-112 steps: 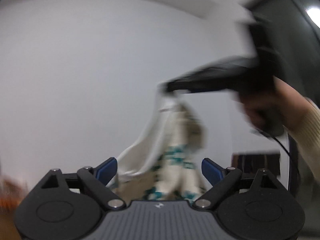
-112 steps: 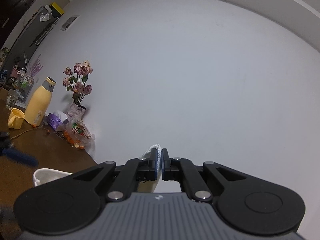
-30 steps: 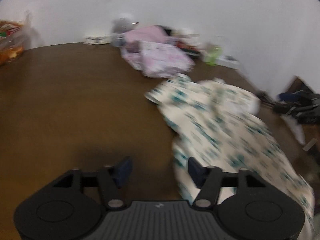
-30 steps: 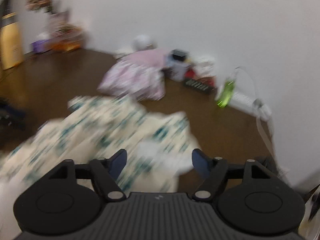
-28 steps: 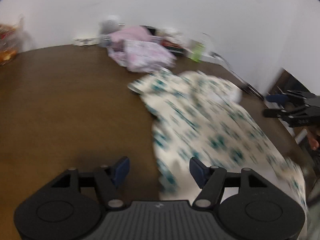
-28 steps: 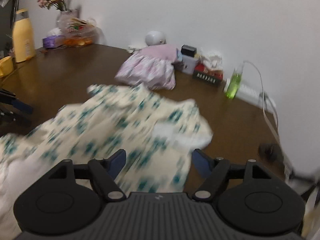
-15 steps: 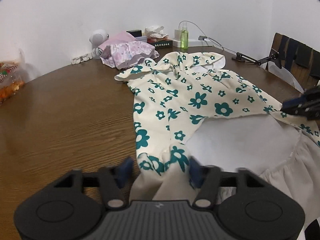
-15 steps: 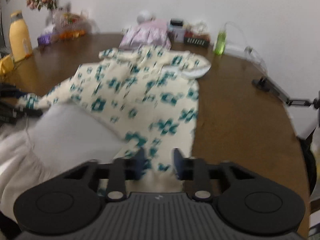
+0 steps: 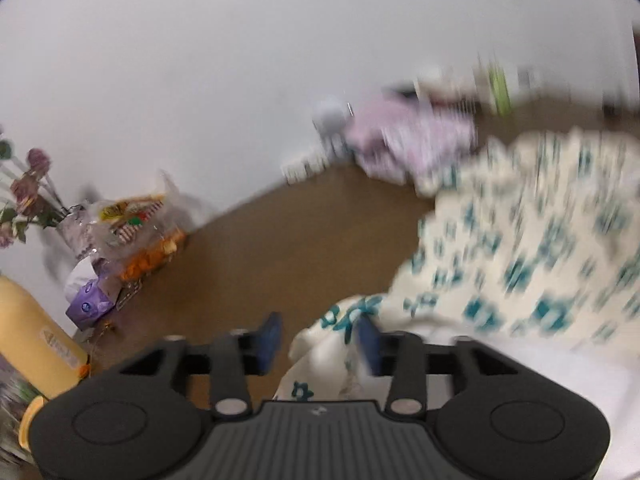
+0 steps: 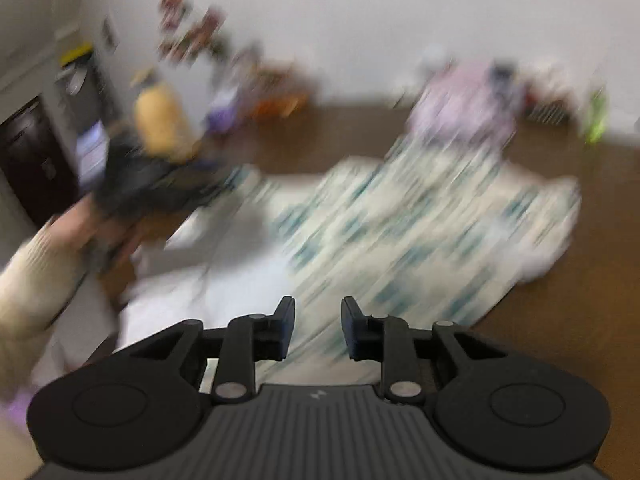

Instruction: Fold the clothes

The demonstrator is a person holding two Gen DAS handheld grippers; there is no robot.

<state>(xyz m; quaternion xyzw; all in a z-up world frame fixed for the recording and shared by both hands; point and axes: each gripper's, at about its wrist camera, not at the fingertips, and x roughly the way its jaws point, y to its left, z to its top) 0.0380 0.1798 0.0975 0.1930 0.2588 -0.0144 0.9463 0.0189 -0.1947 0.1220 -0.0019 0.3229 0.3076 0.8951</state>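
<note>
The cream dress with teal flowers (image 10: 400, 236) lies spread on the brown counter (image 9: 280, 248), its pale lining showing at the near end. The left tongs (image 9: 316, 338) stand part open with a bunched hem corner between the blue pads, not yet pinched; the right tongs (image 10: 317, 328) hover part open over the near hem, holding nothing. To do this well, I judge each side should take a corner through both layers, hands level, so the fold edge runs straight. Both views are badly smeared: the hem's true edge, the far collar and the folded pink garment (image 9: 412, 140) are hard to make out, and the dress runs off the left view's right edge
</note>
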